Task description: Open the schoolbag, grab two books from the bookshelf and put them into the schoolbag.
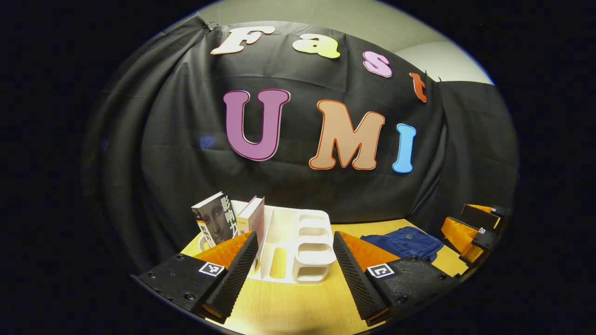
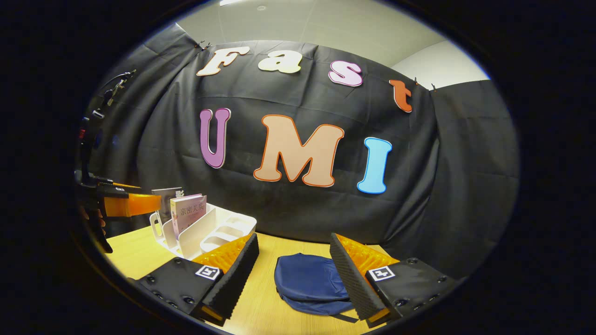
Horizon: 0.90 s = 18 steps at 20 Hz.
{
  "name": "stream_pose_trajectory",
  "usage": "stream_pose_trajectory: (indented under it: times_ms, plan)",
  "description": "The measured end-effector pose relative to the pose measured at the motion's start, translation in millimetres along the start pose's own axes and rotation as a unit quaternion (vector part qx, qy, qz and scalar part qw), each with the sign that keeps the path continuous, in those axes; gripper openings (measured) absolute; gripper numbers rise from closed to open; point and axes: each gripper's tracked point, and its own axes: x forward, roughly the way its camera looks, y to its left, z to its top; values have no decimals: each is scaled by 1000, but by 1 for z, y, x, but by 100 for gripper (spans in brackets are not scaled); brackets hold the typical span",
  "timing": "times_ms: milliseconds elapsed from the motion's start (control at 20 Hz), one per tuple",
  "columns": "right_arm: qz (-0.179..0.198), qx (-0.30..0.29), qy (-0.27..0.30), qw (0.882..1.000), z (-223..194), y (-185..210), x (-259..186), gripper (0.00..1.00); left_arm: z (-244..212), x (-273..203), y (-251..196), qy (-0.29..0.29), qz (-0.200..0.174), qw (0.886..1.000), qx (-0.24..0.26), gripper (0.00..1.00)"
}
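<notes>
Right gripper view, nearest: right claw (image 2: 293, 274) wide open, nothing between the fingers, hovering over the desk (image 2: 139, 251). Just past the fingertips lies the schoolbag (image 2: 307, 281), dark blue, slumped flat on the wood. It looks closed; no gap or open zipper can be made out from here.

Left gripper view, nearest: left claw (image 1: 295, 270) also spread wide and empty, aimed at the white bookshelf (image 1: 302, 251), which stands on the desk just beyond the fingertips. Two books upright in the rack's left-hand slots: a grey-covered book (image 1: 215, 225) outermost, a pale book (image 1: 251, 221) beside it. The remaining slots hold nothing that can be seen. Schoolbag well off to the right of the rack, near the other claw.

Farther back: black cloth wall of the booth (image 2: 465, 186) behind everything.

Progress, as judged: nothing done so far. Bag apparently unopened, both books in the rack, neither claw touching anything. All steps remain: open the bag, lift each book out, place both inside. Likely first move falls to the right claw at the bag.
</notes>
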Motion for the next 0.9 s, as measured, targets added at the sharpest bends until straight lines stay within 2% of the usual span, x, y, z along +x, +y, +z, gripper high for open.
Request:
stream_pose_trajectory:
  times_ms: [400,450,550,600,650,750,900]
  plan:
    - [-16,-1,9,1000,-13,-20,8,94,-5,1,7,6,21,1000,2,95]
    - [-19,-2,13,1000,-17,-22,9,98,-6,0,7,8,23,1000,3,95]
    - [-22,-9,19,1000,-24,-27,10,96,-7,0,6,10,25,1000,3,92]
    - [-26,-18,22,999,-28,-31,10,94,-7,0,5,11,25,1000,3,98]
    - [-30,-32,27,999,-35,-36,10,94,-8,1,3,12,26,1000,3,95]
    - [-44,-64,42,996,-51,-47,9,97,-8,0,1,12,27,1000,5,98]
    - [-59,-117,70,989,-80,-62,5,99,-9,-2,2,14,34,999,16,95]
